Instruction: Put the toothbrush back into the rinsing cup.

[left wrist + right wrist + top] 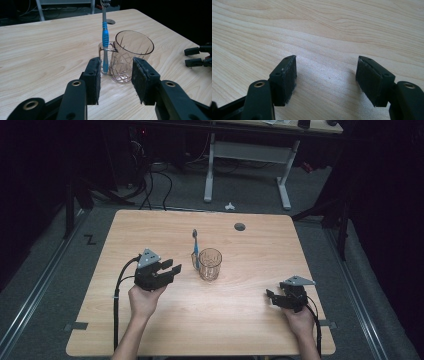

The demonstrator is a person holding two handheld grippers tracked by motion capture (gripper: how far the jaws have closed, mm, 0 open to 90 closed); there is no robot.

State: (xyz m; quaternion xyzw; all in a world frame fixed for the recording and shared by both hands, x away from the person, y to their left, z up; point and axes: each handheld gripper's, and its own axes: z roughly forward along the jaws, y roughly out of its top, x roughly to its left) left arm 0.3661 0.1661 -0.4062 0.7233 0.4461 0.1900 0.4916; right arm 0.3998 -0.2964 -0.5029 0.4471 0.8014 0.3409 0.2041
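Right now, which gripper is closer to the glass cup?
The left gripper: its open jaws face the glass cup close by, while the right gripper sits farther off.

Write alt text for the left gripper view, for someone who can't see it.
Two open black jaws of the left gripper frame a clear cup standing on a wooden table, with a blue toothbrush upright in a small holder on the cup's side. The right gripper shows at the far right edge.
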